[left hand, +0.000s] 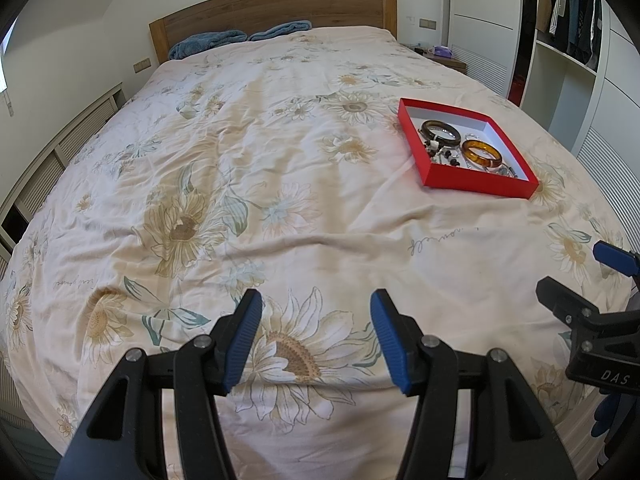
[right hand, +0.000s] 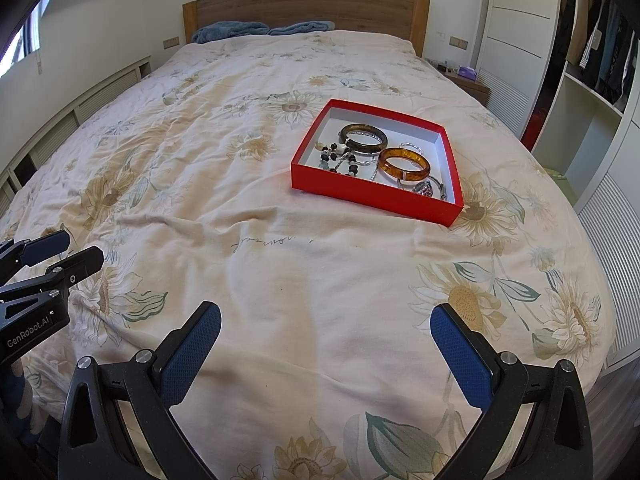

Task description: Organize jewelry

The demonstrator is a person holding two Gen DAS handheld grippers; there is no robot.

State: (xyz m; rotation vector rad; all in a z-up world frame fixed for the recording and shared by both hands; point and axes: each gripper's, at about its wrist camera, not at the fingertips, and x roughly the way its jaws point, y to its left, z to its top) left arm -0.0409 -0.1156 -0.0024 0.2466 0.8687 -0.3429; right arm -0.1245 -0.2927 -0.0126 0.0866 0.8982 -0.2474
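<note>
A shallow red box [left hand: 468, 184] [right hand: 372, 196] lies on the flowered bed cover, ahead and to the right. Inside it are a dark bangle [left hand: 434, 138] [right hand: 364, 146], an amber bangle [left hand: 480, 164] [right hand: 400, 174], a black-and-white beaded strand [left hand: 442, 156] [right hand: 338, 158] and silver pieces [left hand: 506, 170] [right hand: 426, 190]. My left gripper [left hand: 316, 304] [right hand: 80, 246] hovers open over the near part of the bed, holding nothing. My right gripper [right hand: 326, 314] [left hand: 572, 268] is open wider, empty, well short of the box.
The bed cover [right hand: 280, 272] is wrinkled. A wooden headboard [right hand: 304, 8] and blue folded cloths [right hand: 232, 32] are at the far end. A nightstand with a purple tissue box [right hand: 467, 73] and an open wardrobe [right hand: 592, 80] stand on the right; slatted panels [left hand: 80, 128] line the left.
</note>
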